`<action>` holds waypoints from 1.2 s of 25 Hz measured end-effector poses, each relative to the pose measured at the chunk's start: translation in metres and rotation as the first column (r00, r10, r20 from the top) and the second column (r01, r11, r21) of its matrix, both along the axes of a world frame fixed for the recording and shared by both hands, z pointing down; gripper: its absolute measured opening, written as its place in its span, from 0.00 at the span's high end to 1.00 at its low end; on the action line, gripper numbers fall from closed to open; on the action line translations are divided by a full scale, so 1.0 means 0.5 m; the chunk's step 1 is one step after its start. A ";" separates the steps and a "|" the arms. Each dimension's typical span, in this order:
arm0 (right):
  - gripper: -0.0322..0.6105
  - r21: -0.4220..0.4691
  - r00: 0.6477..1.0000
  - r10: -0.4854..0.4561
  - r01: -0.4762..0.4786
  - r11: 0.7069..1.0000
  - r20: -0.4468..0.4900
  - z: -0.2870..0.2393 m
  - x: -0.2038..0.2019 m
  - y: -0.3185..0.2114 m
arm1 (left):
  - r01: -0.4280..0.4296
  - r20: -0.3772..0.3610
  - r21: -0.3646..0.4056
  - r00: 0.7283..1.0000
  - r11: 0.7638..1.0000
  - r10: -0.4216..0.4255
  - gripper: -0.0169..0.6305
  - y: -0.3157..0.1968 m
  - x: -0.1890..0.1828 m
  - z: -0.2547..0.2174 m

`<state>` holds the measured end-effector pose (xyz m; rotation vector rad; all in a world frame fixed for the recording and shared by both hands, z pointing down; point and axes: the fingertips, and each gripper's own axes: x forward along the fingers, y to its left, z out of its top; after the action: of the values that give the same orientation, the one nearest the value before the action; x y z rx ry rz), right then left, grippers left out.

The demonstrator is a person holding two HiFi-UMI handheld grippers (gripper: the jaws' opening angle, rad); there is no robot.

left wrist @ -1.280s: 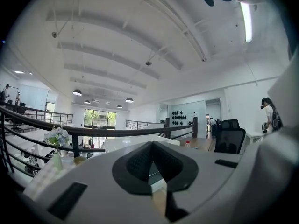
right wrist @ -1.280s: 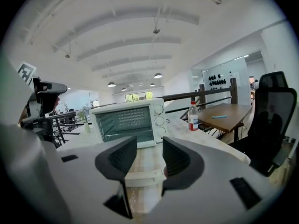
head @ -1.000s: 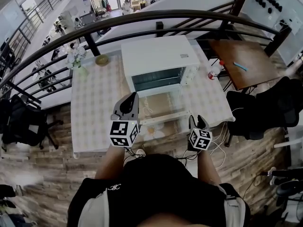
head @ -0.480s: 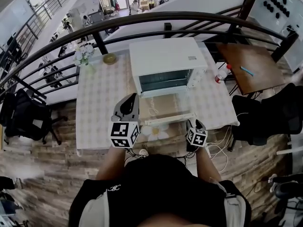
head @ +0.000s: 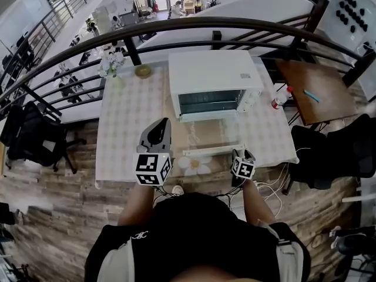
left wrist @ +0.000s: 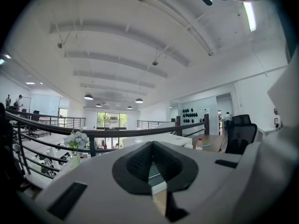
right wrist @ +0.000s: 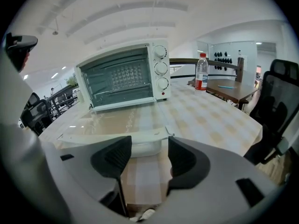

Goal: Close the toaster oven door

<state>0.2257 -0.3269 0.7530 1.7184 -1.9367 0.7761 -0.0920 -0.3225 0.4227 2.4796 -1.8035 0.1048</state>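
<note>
A white toaster oven [head: 214, 78] stands at the back of the checked table [head: 123, 134]. Its glass door [head: 207, 134] lies flat and open toward me, with the white handle [head: 212, 151] at its near edge. In the right gripper view the oven [right wrist: 121, 76] faces me and the handle [right wrist: 117, 135] runs just beyond the jaw tips. My right gripper [head: 242, 155] [right wrist: 148, 146] is opening, with nothing pressed between its pads. My left gripper [head: 161, 125] [left wrist: 151, 161] hovers left of the door, tilted upward, pads together and empty.
A flower vase [head: 111, 64] and a small bowl [head: 143, 70] sit at the table's back left. A red-capped bottle [head: 281, 98] [right wrist: 201, 72] stands right of the oven. A dark railing [head: 211, 23] runs behind. A brown side table [head: 317, 90] and black chairs [head: 346, 151] are at the right.
My right gripper has drawn back a little from the handle's right end. The door still lies open. My left gripper has stayed put. The head view has shifted.
</note>
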 end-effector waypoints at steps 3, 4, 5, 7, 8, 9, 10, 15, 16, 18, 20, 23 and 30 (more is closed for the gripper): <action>0.60 0.009 1.000 -0.014 0.014 1.000 0.024 0.001 -0.002 -0.002 | 0.015 0.001 -0.006 1.000 1.000 -0.015 0.95 0.003 -0.008 0.005; 0.62 0.012 0.999 -0.025 0.024 1.000 0.027 0.000 -0.004 -0.004 | 0.018 0.001 -0.009 1.000 1.000 -0.018 0.95 0.003 -0.008 0.007; 0.63 0.015 0.999 -0.036 0.035 0.999 0.028 0.000 -0.005 -0.004 | 0.019 0.001 -0.011 1.000 1.000 -0.019 0.95 0.004 -0.008 0.007; 0.65 0.020 0.998 -0.053 0.052 0.998 0.029 0.000 -0.008 -0.006 | 0.020 0.002 -0.014 1.000 1.000 -0.020 0.95 0.005 -0.005 0.009; 0.65 0.021 0.998 -0.057 0.057 0.998 0.031 0.001 -0.008 -0.007 | 0.019 0.004 -0.016 1.000 1.000 -0.019 0.95 0.005 -0.002 0.010; 0.65 0.021 0.998 -0.059 0.059 0.998 0.032 0.002 -0.007 -0.007 | 0.017 0.005 -0.019 1.000 1.000 -0.017 0.95 0.005 0.000 0.012; 0.65 0.019 0.998 -0.060 0.060 0.998 0.033 0.002 -0.006 -0.007 | 0.016 0.007 -0.023 1.000 1.000 -0.015 0.95 0.005 0.003 0.014; 0.64 0.027 0.997 -0.072 0.071 0.997 0.034 -0.003 0.001 -0.015 | 0.013 0.010 -0.025 1.000 1.000 -0.012 0.95 0.008 0.012 0.017; 0.64 0.031 0.997 -0.074 0.073 0.997 0.035 -0.006 0.000 -0.024 | 0.014 0.010 -0.021 1.000 1.000 -0.014 0.95 0.005 0.011 0.014; 0.64 0.032 0.997 -0.072 0.070 0.997 0.042 -0.009 -0.004 -0.027 | 0.015 0.014 -0.022 1.000 1.000 -0.015 0.95 0.001 0.009 0.013; 0.64 0.028 0.997 -0.065 0.064 0.998 0.047 -0.009 -0.005 -0.019 | 0.010 0.019 -0.033 1.000 0.999 -0.010 0.95 0.001 0.011 0.019; 0.64 0.037 0.997 -0.060 0.058 0.998 0.048 -0.017 -0.001 -0.015 | -0.004 0.017 -0.035 1.000 0.999 0.004 0.95 -0.004 0.021 0.021; 0.64 0.079 0.997 -0.068 0.064 0.995 0.041 -0.054 -0.005 -0.027 | -0.038 0.009 -0.022 0.999 0.999 0.038 0.95 -0.014 0.039 0.015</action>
<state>0.2232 -0.3406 0.7261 1.6853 -2.0672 0.7292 -0.0727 -0.3294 0.4304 2.5032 -1.7495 0.1379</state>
